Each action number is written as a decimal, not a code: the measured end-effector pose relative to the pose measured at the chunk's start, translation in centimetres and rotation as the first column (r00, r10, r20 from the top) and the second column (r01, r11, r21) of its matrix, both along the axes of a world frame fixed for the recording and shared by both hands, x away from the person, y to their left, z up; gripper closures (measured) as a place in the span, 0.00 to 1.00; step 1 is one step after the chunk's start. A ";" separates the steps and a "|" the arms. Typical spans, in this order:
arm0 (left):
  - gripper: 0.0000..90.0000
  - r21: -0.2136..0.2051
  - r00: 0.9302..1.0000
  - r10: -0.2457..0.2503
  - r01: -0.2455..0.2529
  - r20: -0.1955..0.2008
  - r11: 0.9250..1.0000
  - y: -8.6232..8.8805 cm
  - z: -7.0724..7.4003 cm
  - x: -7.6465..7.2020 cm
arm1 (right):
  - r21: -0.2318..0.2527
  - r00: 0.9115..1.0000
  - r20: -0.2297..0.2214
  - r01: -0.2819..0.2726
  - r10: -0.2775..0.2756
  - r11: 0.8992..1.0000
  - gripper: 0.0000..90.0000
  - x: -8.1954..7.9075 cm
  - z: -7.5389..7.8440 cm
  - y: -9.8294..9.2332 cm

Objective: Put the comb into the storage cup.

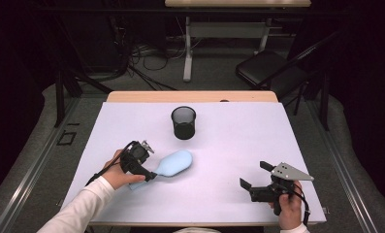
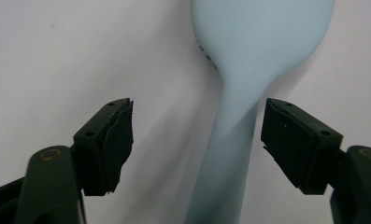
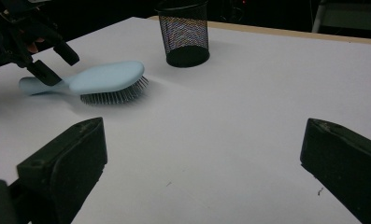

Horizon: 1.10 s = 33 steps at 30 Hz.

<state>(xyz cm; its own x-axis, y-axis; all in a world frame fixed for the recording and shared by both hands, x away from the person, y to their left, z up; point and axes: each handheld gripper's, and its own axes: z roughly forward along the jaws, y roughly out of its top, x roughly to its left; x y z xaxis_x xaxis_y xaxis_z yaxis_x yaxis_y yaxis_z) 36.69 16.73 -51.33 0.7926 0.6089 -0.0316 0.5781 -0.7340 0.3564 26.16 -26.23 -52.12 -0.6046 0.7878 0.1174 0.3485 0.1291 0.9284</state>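
In the high view, the left claw (image 1: 148, 175) is lowered over the pale blue hairbrush (image 1: 174, 163) lying on the worktop (image 1: 238, 145). In the left gripper view, the handle (image 2: 230, 154) is straddled, ungripped. In the right gripper view, the right claw (image 3: 202, 163) is kept wide, empty, clear of the mesh cup (image 3: 183, 32).

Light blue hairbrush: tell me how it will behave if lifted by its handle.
The hairbrush looks like rigid plastic, so it probably stays stiff. Its broad head beyond the slim handle may sag downward. The smooth, rounded handle could twist or slip between the jaws of the left gripper.
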 end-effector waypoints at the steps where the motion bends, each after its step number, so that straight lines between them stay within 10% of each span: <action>1: 0.31 0.003 1.000 -0.004 0.004 0.000 1.000 -0.1 -0.1 0.0 | 0.001 1.000 -0.001 0.000 0.000 1.000 0.01 0.0 0.0 0.0; 33: 0.65 0.021 0.997 -0.068 0.068 -0.032 0.997 -1.6 -1.5 -0.4 | -0.001 1.000 -0.004 -0.002 0.002 1.000 0.01 0.0 -0.1 -0.1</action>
